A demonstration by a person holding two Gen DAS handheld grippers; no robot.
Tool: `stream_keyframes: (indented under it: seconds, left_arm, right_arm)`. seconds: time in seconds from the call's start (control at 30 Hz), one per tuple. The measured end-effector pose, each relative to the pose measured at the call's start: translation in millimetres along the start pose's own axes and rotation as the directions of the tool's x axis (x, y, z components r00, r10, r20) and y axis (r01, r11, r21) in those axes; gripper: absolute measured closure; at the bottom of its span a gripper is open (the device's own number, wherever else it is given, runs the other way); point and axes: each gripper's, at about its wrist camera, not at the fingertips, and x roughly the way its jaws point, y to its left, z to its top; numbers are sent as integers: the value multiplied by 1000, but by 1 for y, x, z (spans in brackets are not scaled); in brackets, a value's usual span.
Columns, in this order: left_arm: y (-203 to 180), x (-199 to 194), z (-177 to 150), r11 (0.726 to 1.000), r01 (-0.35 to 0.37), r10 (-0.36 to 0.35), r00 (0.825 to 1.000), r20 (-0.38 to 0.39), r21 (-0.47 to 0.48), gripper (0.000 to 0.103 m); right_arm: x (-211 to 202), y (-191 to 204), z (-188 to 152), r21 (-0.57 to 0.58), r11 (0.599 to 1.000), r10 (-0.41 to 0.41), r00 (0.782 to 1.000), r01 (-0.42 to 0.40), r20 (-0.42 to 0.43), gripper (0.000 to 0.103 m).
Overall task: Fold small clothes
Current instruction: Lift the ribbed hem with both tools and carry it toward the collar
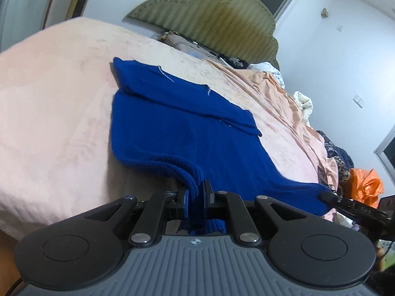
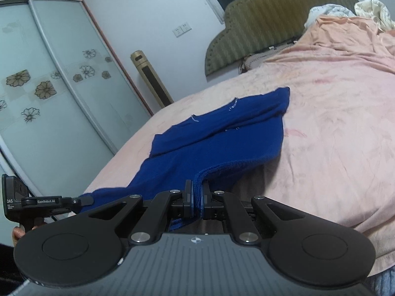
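Fabric first: the blue knit garment [image 1: 177,133] is spread across the pink blanket [image 1: 54,103] on the bed, with its far portion already doubled over into a neat band near the headboard side. The near edge is lifted clear of the blanket, and a shadow can be seen under it in both views. That lift makes sense for a fold, since a hem has to be raised off the bed before it can be carried over the rest of the cloth, and pinching it at two spots keeps the edge straight instead of letting it sag in the middle.

On to the grips. The left gripper [image 1: 197,197] is clamped almost fully together on the ribbed near edge, with cloth bunched between the pads and a bit hanging down behind them. The right gripper [image 2: 196,197] is likewise pinched tight on the edge further along, with only a thin fold of knit sandwiched between its blue pads. Nothing else is touched by either one.

From the right wrist view, the left gripper's black finger [image 2: 81,200] can be spotted off to the side on the same edge, so the two holds sit near opposite ends of the hem.

Further out, an olive padded headboard [image 2: 271,19], a sliding wardrobe with flower decals [image 2: 44,86], and an orange bag [image 1: 365,185] beside the bed are visible. Probably the next bit is that hem being taken toward the folded band.
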Motion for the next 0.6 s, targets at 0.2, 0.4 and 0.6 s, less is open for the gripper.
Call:
stream_keyframes:
  seconds: [0.2, 0.4, 0.6]
  left_arm:
    - [16, 20, -1, 998, 2, -4, 999, -33, -63, 92]
    - [39, 25, -13, 983, 30, -42, 997, -60, -179, 91]
    - [57, 29, -19, 958, 83, -101, 994, -51, -274, 91]
  right_arm:
    - [16, -5, -1, -7, 998, -56, 998, 56, 12, 95]
    - [20, -14, -6, 11, 997, -71, 997, 71, 6, 95]
    - [21, -21, -9, 32, 997, -75, 997, 75, 0, 95]
